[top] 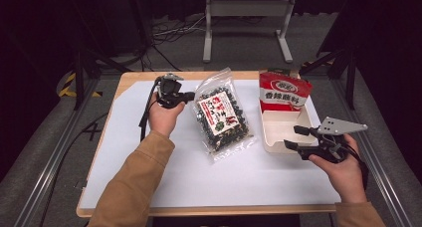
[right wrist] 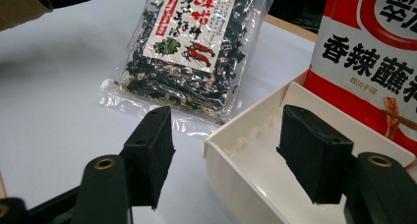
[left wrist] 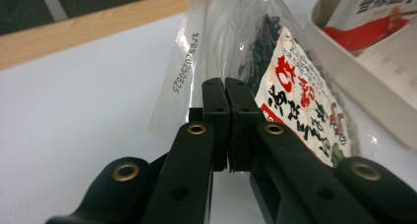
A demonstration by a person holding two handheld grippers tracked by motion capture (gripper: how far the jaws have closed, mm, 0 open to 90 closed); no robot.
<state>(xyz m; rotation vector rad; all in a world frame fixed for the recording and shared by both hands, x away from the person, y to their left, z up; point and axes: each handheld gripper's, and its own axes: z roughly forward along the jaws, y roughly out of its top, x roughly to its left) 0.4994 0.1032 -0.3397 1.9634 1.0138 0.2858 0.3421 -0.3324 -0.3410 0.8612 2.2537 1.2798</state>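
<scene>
my left tool (left wrist: 227, 94) is clamped on the seaweed bag's (top: 221, 115) thin edge, right tool (right wrist: 236, 150) apart around the tray (top: 278, 130) wall; film could slip out.

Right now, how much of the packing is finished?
One red packet already stands in the white bin. In hand: the left claw is shut on the top edge of the clear bag of dark bits, whose bottom rests on the table. The right claw is open around the bin's near corner. Probably left: moving that bag into the bin.
</scene>
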